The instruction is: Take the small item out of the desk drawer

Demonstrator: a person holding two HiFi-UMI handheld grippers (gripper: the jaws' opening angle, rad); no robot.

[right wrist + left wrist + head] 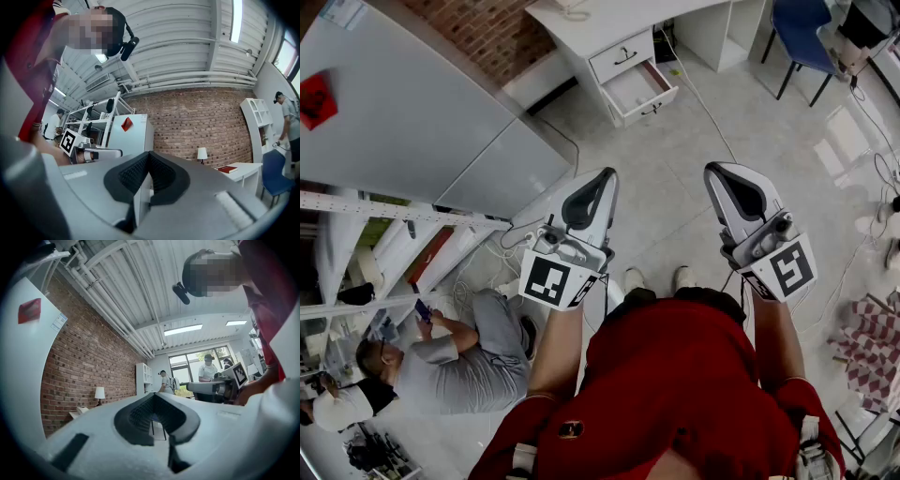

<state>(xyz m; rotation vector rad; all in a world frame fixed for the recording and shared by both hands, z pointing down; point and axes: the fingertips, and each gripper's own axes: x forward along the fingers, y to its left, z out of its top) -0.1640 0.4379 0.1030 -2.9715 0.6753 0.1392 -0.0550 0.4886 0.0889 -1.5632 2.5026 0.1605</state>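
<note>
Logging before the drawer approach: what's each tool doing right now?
Left tool: closed, empty.
Right tool: closed, empty.

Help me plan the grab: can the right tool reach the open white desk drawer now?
Probably not yet: the right tool hangs far from the open white desk drawer, though only floor lies between.

Left gripper [153,399] in the foreground: white shells, black pads [136,416] closed tip to tip, nothing gripped. Left: white cabinet [23,380] with red sticker [29,310], then brick wall [84,362], lamp [99,393] and white shelf [143,378]. Centre back: window [192,363], two people [206,370] standing before it. Right: right gripper [193,387] with its marker cube [238,374], and a red sleeve [269,319].
</note>
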